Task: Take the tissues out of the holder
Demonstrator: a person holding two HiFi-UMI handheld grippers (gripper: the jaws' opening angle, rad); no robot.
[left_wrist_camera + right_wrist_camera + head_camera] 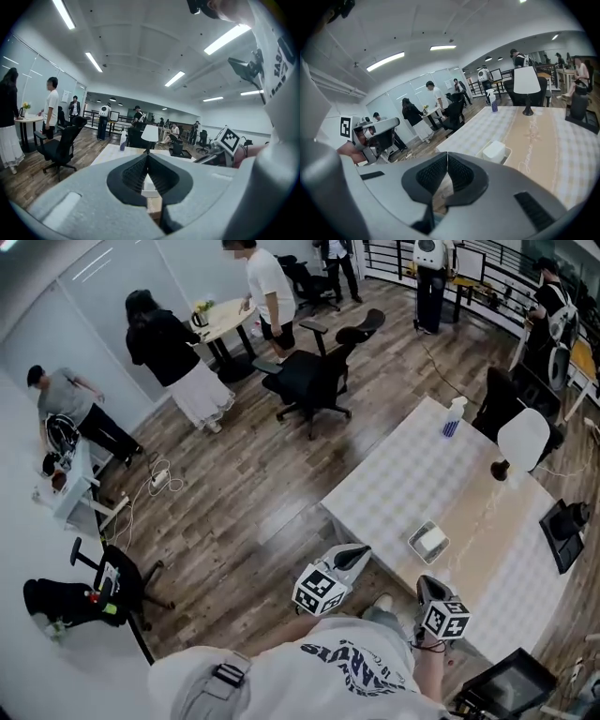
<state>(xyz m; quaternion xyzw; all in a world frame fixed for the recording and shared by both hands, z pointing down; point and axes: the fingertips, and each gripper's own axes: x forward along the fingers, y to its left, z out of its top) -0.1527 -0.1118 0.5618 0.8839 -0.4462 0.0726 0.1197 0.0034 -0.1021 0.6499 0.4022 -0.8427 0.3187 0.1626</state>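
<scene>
left gripper [354,557], right gripper [427,583] side by side, fingers [432,176] together

The tissues [433,540] are white, the tablecloth [394,474] pale checked, its runner [483,521] tan, the office chair [309,381] black.

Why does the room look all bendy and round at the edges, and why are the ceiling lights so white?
Head view: the wide lens bows the floor planks and the table, and the corners go dark. Left gripper view: the ceiling lights glare plain white, and the left hand-held gripper fills the bottom. Right gripper view: the picture curves into a dark circle, but the tissues stay clear.
</scene>
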